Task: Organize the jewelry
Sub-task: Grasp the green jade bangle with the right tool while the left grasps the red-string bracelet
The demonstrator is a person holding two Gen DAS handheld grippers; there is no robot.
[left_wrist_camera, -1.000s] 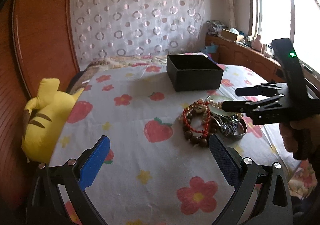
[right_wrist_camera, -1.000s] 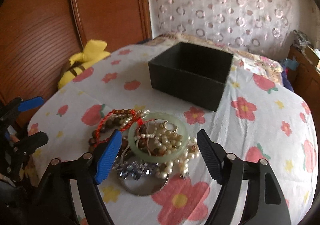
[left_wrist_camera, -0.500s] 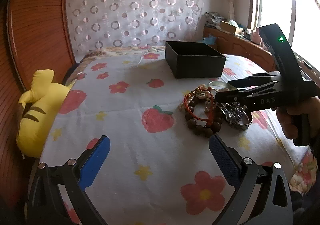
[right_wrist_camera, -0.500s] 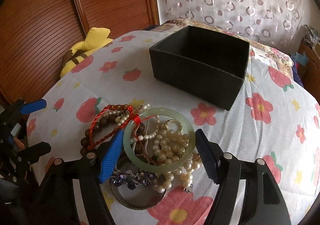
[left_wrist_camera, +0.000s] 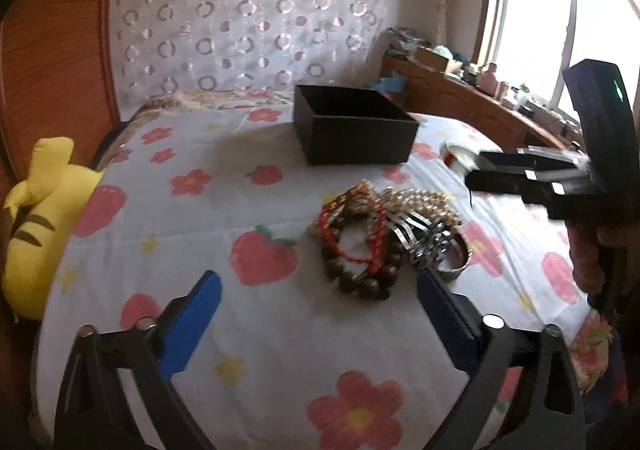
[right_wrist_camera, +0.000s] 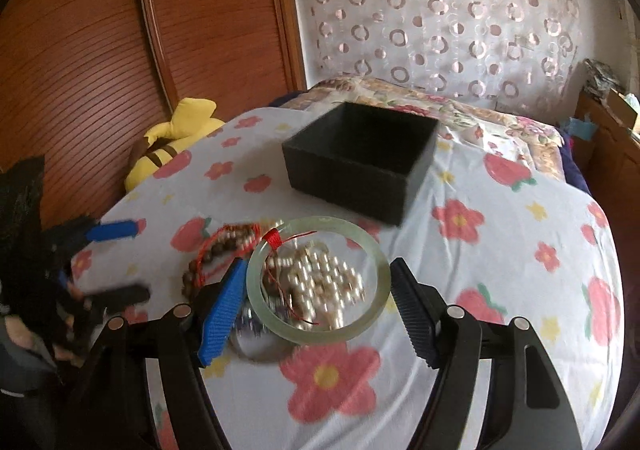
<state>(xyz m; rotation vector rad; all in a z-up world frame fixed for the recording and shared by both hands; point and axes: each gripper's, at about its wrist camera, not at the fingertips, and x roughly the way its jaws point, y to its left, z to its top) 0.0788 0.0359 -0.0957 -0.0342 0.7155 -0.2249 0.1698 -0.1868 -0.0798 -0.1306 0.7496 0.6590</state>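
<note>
A pile of jewelry (left_wrist_camera: pixel 390 234) lies on the flowered bedsheet: brown bead bracelets, a red cord, pearls and silver bangles. My right gripper (right_wrist_camera: pixel 318 308) is shut on a pale green jade bangle (right_wrist_camera: pixel 380 274) with a red thread and holds it lifted above the pile (right_wrist_camera: pixel 320 278). In the left wrist view the right gripper (left_wrist_camera: pixel 476 170) carries the bangle (left_wrist_camera: pixel 458 154) to the right of the open black box (left_wrist_camera: pixel 356 130). The box (right_wrist_camera: pixel 360 166) stands beyond the pile. My left gripper (left_wrist_camera: pixel 316 314) is open and empty, just in front of the pile.
A yellow plush toy (left_wrist_camera: pixel 44 210) lies at the bed's left edge by the wooden wardrobe (right_wrist_camera: pixel 120 50). A patterned curtain hangs behind the bed. A wooden counter with clutter (left_wrist_camera: pixel 480 98) runs under the window at right.
My right gripper closed on the jade bangle and lifted it off the pile toward the box. My left gripper moved closer to the pile.
</note>
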